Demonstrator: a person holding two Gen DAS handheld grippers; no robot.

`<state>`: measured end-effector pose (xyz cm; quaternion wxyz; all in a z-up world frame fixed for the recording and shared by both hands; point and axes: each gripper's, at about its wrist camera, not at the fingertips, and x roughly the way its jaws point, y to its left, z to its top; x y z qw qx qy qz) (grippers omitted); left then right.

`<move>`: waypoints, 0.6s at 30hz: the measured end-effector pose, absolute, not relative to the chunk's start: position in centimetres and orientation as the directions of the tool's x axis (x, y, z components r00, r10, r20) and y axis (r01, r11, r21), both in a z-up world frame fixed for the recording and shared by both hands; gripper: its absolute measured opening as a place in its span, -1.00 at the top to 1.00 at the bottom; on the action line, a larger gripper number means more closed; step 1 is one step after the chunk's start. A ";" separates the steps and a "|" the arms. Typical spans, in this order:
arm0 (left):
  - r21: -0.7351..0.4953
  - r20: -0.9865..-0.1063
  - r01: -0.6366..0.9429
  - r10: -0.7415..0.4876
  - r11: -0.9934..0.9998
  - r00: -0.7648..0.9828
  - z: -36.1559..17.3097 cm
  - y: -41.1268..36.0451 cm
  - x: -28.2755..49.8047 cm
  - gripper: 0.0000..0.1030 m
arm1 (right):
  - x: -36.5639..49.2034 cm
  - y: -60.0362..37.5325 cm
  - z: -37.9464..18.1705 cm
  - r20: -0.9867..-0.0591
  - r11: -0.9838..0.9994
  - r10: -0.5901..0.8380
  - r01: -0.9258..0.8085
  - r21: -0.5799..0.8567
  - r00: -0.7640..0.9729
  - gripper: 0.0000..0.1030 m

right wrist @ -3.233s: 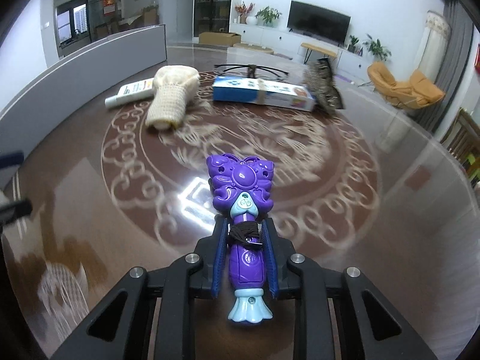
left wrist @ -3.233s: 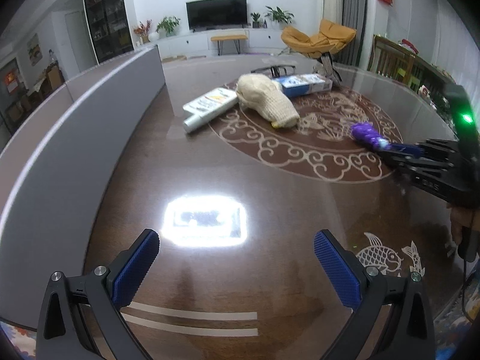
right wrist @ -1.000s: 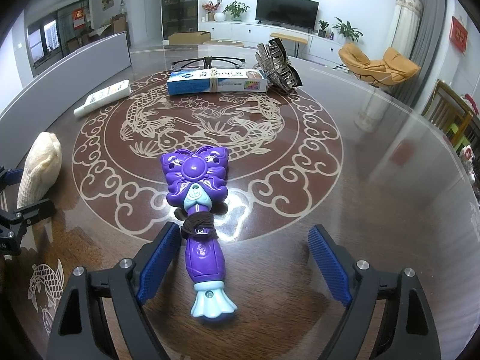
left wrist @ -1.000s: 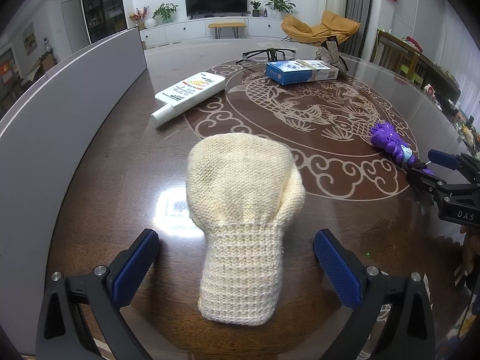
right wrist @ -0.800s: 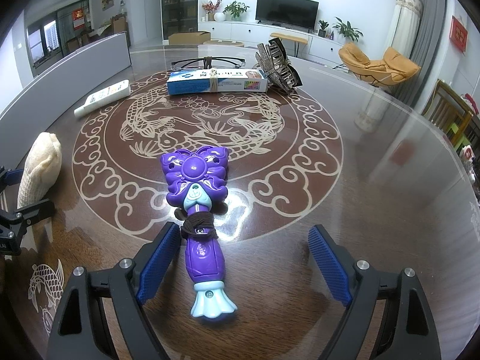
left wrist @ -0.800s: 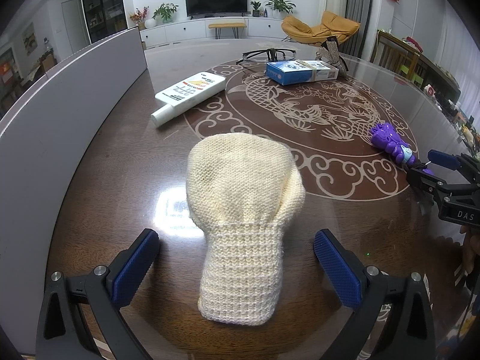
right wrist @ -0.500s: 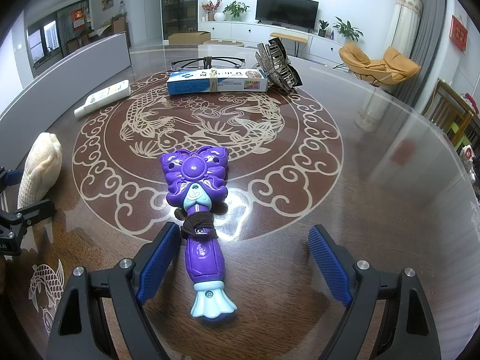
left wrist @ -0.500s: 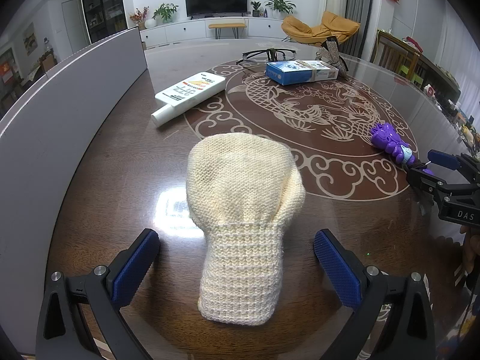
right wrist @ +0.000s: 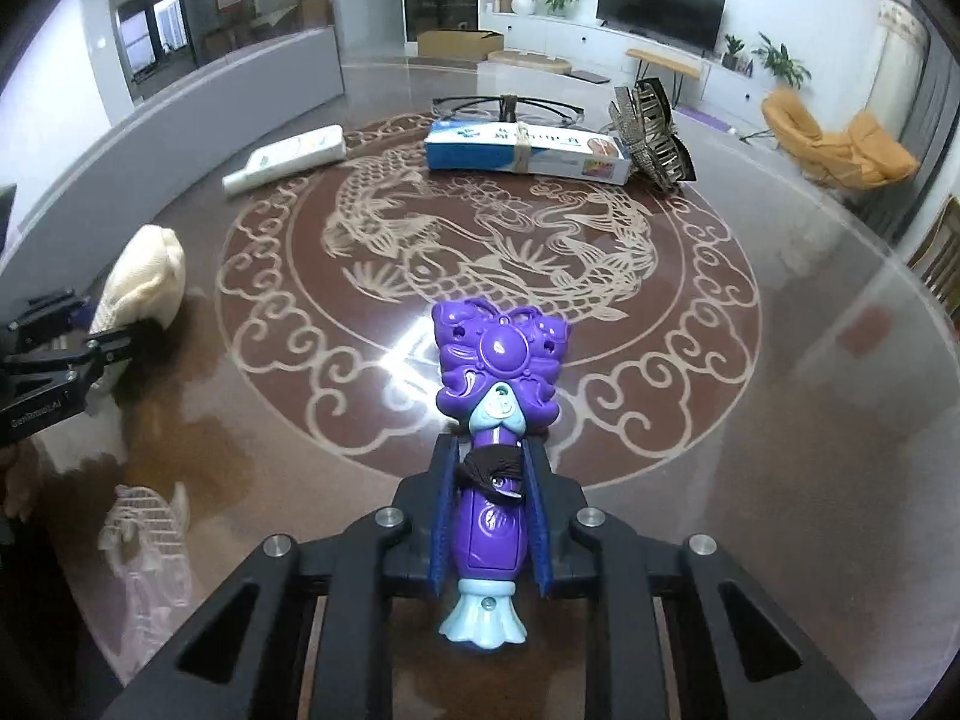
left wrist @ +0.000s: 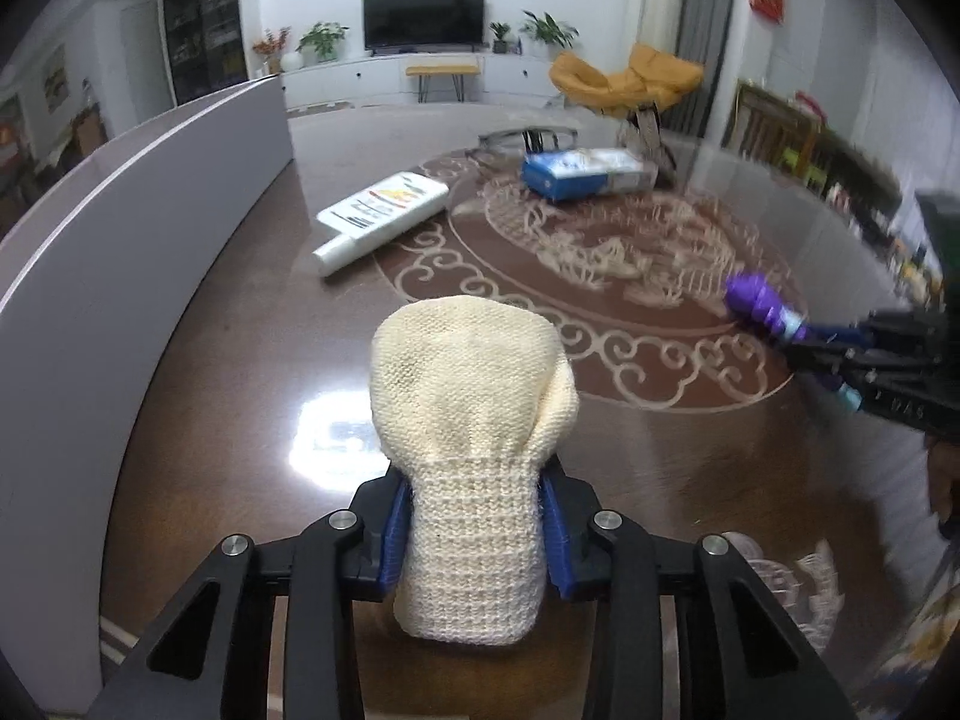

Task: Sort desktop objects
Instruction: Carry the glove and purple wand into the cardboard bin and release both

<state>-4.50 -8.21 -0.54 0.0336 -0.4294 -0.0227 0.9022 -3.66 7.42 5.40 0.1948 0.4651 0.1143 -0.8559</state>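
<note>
My left gripper (left wrist: 477, 510) is shut on the ribbed cuff of a cream knitted glove (left wrist: 471, 396), held over the dark table. The glove also shows at the left of the right wrist view (right wrist: 147, 279). My right gripper (right wrist: 489, 498) is shut on the handle of a purple butterfly-shaped toy (right wrist: 501, 378) with a pale blue base. The toy and the right gripper show at the right edge of the left wrist view (left wrist: 759, 303).
Farther back on the round table (right wrist: 780, 360) lie a white tube (right wrist: 288, 159), a blue box (right wrist: 528, 147), a black hair claw (right wrist: 651, 132) and black glasses (right wrist: 507, 105). A grey partition (left wrist: 120, 228) runs along the table's left side.
Both grippers were open around their objects; now both have closed, the left on the glove's cuff, the right on the toy's handle. Both views have shifted slightly.
</note>
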 end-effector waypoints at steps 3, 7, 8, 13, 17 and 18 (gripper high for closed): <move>-0.128 -0.738 -0.035 0.119 -0.991 -0.664 1.7 -9.5 -3.0 0.28 | -3.4 7.9 7.4 -0.825 -0.904 -0.285 0.424 0.062 -0.488 0.57; -0.202 -0.689 0.000 0.142 -0.979 -0.710 4.6 -11.9 -0.8 0.28 | -3.8 6.8 10.7 -0.786 -0.890 -0.361 0.438 0.129 -0.502 0.57; -0.219 -0.680 0.015 0.142 -0.976 -0.719 5.2 -12.7 -0.3 0.28 | -3.9 6.0 11.6 -0.775 -0.882 -0.379 0.452 0.136 -0.505 0.57; -0.268 -0.625 0.088 0.103 -0.960 -0.774 9.7 -18.4 2.6 0.28 | -5.1 -0.3 16.5 -0.710 -0.826 -0.481 0.537 0.170 -0.515 0.57; -0.229 -0.622 0.200 -0.014 -0.953 -0.783 13.1 -25.1 3.2 0.28 | -6.4 -7.9 19.6 -0.649 -0.756 -0.585 0.616 0.220 -0.486 0.57; -0.205 -0.633 0.251 -0.068 -0.946 -0.772 13.8 -27.6 2.9 0.28 | -6.6 -10.4 20.2 -0.634 -0.734 -0.613 0.637 0.236 -0.471 0.57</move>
